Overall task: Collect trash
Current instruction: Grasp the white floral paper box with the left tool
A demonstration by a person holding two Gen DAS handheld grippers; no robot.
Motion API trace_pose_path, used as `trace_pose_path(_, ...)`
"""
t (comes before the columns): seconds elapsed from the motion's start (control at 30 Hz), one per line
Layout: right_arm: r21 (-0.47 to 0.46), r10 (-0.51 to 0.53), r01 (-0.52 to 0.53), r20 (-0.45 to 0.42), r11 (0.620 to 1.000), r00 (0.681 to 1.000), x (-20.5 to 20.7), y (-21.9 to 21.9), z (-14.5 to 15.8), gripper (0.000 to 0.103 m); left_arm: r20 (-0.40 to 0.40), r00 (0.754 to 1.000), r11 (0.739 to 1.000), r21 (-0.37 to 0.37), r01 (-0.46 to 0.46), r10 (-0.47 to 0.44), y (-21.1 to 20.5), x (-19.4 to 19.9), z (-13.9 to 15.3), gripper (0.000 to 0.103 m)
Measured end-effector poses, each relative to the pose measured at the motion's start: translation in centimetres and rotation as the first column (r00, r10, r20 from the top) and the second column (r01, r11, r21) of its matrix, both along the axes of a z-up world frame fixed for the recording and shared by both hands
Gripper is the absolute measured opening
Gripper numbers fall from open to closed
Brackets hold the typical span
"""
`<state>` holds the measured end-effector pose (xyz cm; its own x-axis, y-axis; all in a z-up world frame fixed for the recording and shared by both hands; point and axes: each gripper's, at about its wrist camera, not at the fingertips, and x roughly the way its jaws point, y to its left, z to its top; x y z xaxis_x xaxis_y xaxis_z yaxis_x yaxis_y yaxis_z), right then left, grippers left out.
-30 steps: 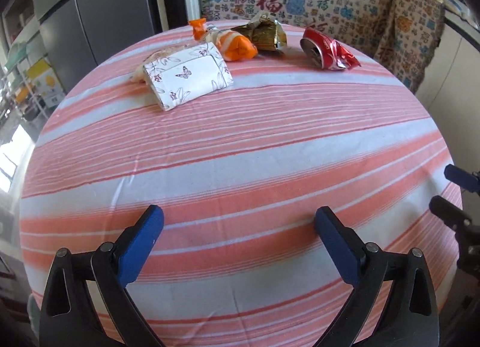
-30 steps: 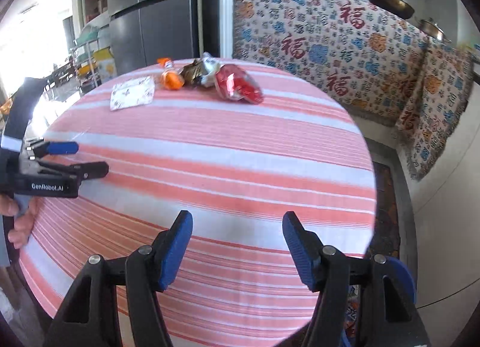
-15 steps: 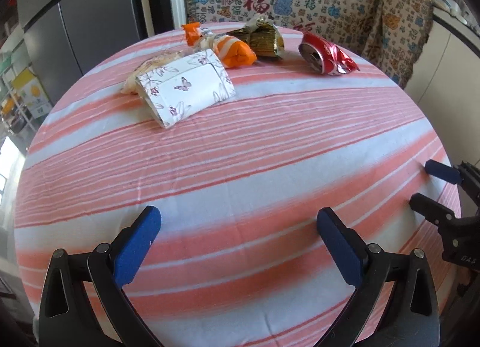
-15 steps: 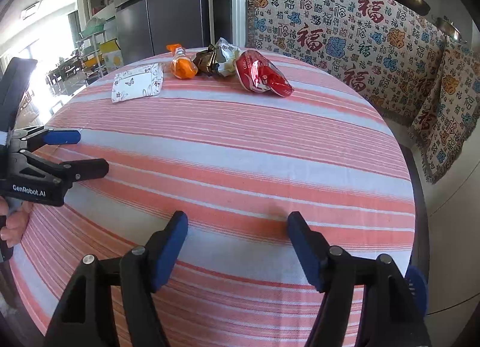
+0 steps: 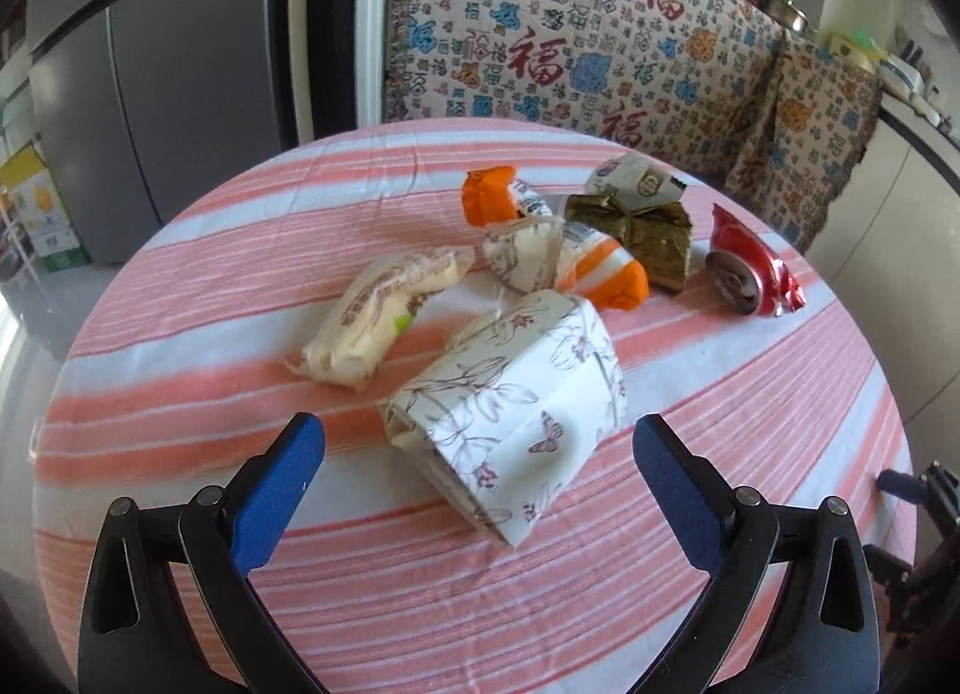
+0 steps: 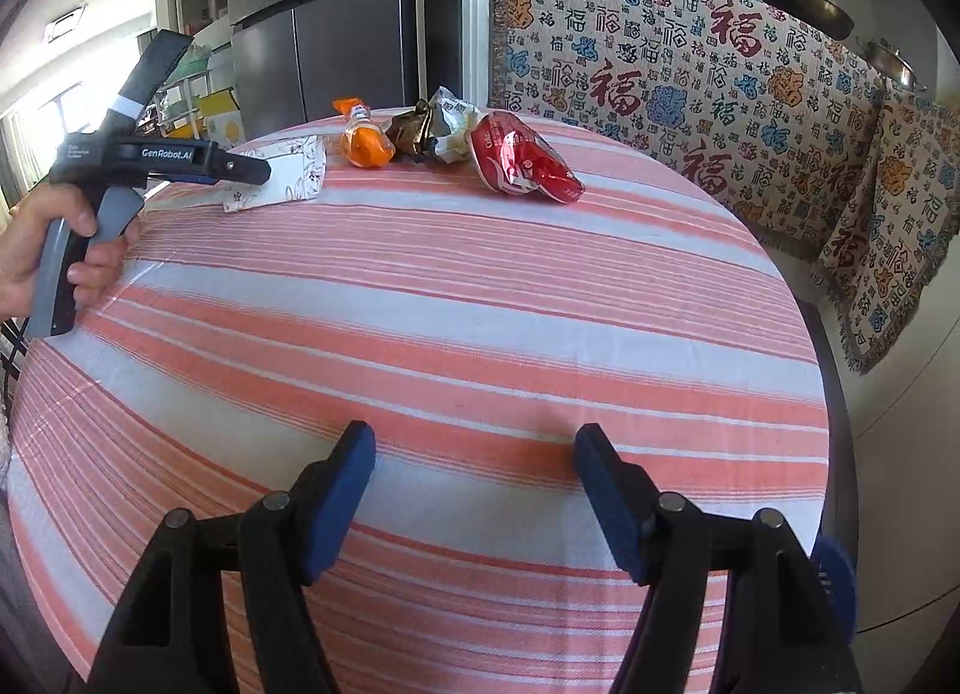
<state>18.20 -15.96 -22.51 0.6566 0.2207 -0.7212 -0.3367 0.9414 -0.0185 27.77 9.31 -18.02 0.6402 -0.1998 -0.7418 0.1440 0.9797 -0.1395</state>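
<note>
Trash lies in a cluster at the far side of a round table with a pink-striped cloth. It includes a white floral tissue pack, a cream wrapper, an orange-and-white wrapper, a brown-green wrapper and a crushed red can. My left gripper is open, its blue pads on either side of the tissue pack without touching it. The right wrist view shows the left gripper from the side, held by a hand, at the tissue pack. My right gripper is open over bare cloth, far from the red can.
A patterned blanket hangs behind the table, with pans on top of it. A grey fridge stands at the back left. The table edge drops off at the right, towards a second patterned cloth.
My left gripper has travelled forward across the table, and the tissue pack now lies between its open fingers. The right gripper has barely shifted, and its jaws stand slightly wider than a second ago.
</note>
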Motion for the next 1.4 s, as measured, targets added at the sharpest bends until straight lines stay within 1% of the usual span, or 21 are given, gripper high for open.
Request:
trace_pose_path(0.07,0.001,0.001,-0.001,0.0,1.0,1.0,0.0,0.0,0.0,0.07,0.003,0.996,0.996,-0.033,0.087,-0.087,-1.1,-0.6,0.2,0.102)
trace_pose_path(0.13,0.001,0.002,-0.002,0.0,1.0,1.0,0.1,0.0,0.1,0.07,-0.013,0.98,0.978,-0.065,0.199,-0.2,-2.8,-1.9,0.4,0.101)
trace_pose_path(0.17,0.0,0.001,-0.001,0.0,1.0,1.0,0.1,0.0,0.0,0.07,-0.03,0.962,0.958,-0.098,0.268,-0.272,-3.8,-2.7,0.4,0.101)
trace_pose_path(0.23,0.001,0.001,-0.001,-0.001,1.0,1.0,0.0,0.1,0.0,0.07,-0.058,0.906,0.898,-0.17,0.406,-0.42,-5.6,-4.5,0.5,0.101)
trace_pose_path(0.27,0.001,0.0,0.0,0.0,1.0,1.0,0.0,0.1,0.0,0.07,-0.054,0.89,0.883,-0.168,0.439,-0.453,-6.4,-5.4,0.7,0.101)
trace_pose_path(0.3,0.0,0.0,0.0,0.0,1.0,1.0,0.0,0.1,0.0,0.07,-0.047,0.888,0.882,-0.152,0.447,-0.458,-6.7,-6.0,1.0,0.101)
trace_pose_path(0.33,-0.001,0.0,0.0,0.001,1.0,1.0,0.0,0.1,0.0,0.07,-0.039,0.896,0.891,-0.139,0.433,-0.442,-6.8,-6.2,1.3,0.101)
trace_pose_path(0.43,0.001,0.0,0.0,0.0,1.0,1.0,0.0,0.1,0.0,0.07,-0.017,0.941,0.932,-0.145,0.332,-0.338,-5.2,-5.2,2.2,0.101)
trace_pose_path(0.5,0.0,0.0,0.0,0.002,1.0,1.0,0.0,0.1,0.0,0.07,-0.011,0.97,0.964,-0.111,0.242,-0.244,-4.1,-4.1,2.4,0.101)
trace_pose_path(0.57,0.0,0.0,0.0,0.002,1.0,1.0,0.0,0.1,0.0,0.07,-0.022,0.983,0.982,-0.049,0.181,-0.182,-3.6,-2.4,2.0,0.101)
trace_pose_path(0.63,0.0,0.001,-0.001,0.001,1.0,1.0,0.0,0.0,0.0,0.07,-0.028,0.986,0.986,0.015,0.165,-0.164,-4.2,-1.4,1.8,0.101)
trace_pose_path(0.7,-0.001,0.0,0.0,0.002,1.0,1.0,0.0,0.1,0.0,0.07,-0.043,0.985,0.984,0.052,0.17,-0.168,-4.9,-0.1,1.2,0.102)
trace_pose_path(0.83,0.0,0.001,-0.001,0.002,1.0,1.0,0.0,0.0,0.0,0.07,-0.132,0.975,0.972,0.129,0.194,-0.177,-6.7,2.2,-1.3,0.101)
trace_pose_path(0.93,-0.001,0.001,-0.001,0.003,1.0,1.0,0.0,0.1,0.0,0.07,-0.13,0.976,0.964,0.179,0.198,-0.176,-7.5,2.3,-1.9,0.098)
trace_pose_path(0.97,-0.001,0.001,-0.001,0.003,1.0,1.0,0.0,0.1,0.0,0.07,-0.125,0.977,0.964,0.182,0.193,-0.172,-7.5,2.1,-1.9,0.086)
trace_pose_path(1.0,-0.001,0.001,-0.001,0.002,1.0,1.0,0.0,0.1,0.0,0.07,-0.122,0.979,0.966,0.186,0.182,-0.161,-7.4,2.0,-1.8,0.08)
trace_pose_path(1.03,-0.001,0.001,-0.001,0.003,1.0,1.0,0.0,0.1,0.0,0.07,-0.116,0.983,0.968,0.194,0.161,-0.141,-7.1,1.7,-1.5,0.068)
trace_pose_path(1.13,-0.001,0.001,-0.001,0.003,1.0,1.0,0.0,0.1,0.0,0.07,-0.136,0.987,0.99,0.098,0.099,-0.086,-5.6,0.1,-0.6,0.068)
trace_pose_path(1.23,-0.001,0.0,0.0,0.003,1.0,1.0,-0.1,0.1,0.0,0.07,-0.137,0.99,0.995,0.085,0.046,-0.034,-5.2,-3.2,-0.4,0.068)
trace_pose_path(1.33,-0.002,0.001,-0.001,0.004,1.0,1.0,-0.1,0.1,0.0,0.07,-0.159,0.987,0.999,0.039,-0.007,0.013,-5.2,-7.4,-0.8,0.068)
trace_pose_path(1.4,-0.001,0.0,0.0,0.004,1.0,1.0,0.0,0.1,0.0,0.07,-0.143,0.989,0.999,0.035,-0.035,0.039,-5.5,-9.5,-0.9,0.07)
